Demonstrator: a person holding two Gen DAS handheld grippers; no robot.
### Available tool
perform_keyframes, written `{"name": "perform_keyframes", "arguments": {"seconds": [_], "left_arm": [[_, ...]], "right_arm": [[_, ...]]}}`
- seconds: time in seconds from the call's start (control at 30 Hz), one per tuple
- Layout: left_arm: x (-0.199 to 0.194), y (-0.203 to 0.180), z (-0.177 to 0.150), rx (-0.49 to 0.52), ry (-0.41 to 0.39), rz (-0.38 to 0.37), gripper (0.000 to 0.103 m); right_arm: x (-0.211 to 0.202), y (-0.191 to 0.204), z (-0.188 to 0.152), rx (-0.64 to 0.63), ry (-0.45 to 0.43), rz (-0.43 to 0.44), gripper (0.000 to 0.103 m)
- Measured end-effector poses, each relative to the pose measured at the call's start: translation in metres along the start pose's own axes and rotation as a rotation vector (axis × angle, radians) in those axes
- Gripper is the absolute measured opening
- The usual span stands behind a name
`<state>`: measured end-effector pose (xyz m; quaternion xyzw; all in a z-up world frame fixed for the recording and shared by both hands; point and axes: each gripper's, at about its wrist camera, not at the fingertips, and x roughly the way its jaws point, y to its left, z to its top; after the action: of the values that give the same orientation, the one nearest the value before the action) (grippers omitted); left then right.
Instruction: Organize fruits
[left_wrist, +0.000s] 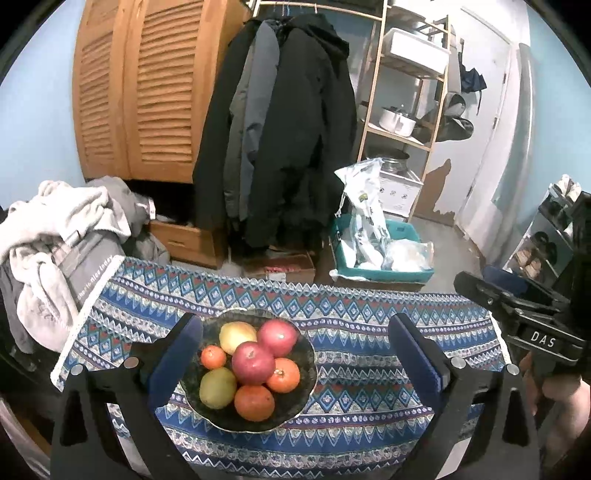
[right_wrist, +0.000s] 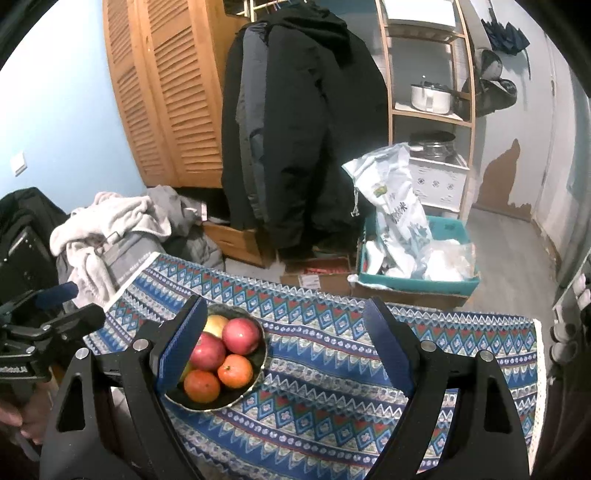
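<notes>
Bowl (left_wrist: 255, 373) of fruit sits ahead of the left gripper (left_wrist: 295, 354), offset toward its left finger. Left gripper is nearer; right gripper (right_wrist: 288, 347) has the bowl further left. Both jaws spread, empty.

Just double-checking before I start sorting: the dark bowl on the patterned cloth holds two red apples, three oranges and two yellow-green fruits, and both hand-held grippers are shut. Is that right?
Not quite. The fruit count in the bowl is right, but the left hand-held gripper and the right hand-held gripper are both open and empty, as each wrist view shows.
</notes>
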<state>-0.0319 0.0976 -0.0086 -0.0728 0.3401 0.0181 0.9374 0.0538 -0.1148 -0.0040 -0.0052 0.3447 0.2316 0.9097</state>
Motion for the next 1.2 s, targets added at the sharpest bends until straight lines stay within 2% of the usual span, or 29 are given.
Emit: {"name": "perform_keyframes", "arguments": {"seconds": [0.37,1.2], "left_arm": [[0.0,-0.003,0.001,-0.01,0.014,-0.007,0.101],[-0.013,-0.006,0.005,-0.005,-0.019,-0.001,0.101]], "right_arm": [[-0.005,-0.007,-0.001,0.018,0.001,-0.003,0.085],[-0.007,-0.005,-0.002,0.012,0.001,0.013,0.085]]}}
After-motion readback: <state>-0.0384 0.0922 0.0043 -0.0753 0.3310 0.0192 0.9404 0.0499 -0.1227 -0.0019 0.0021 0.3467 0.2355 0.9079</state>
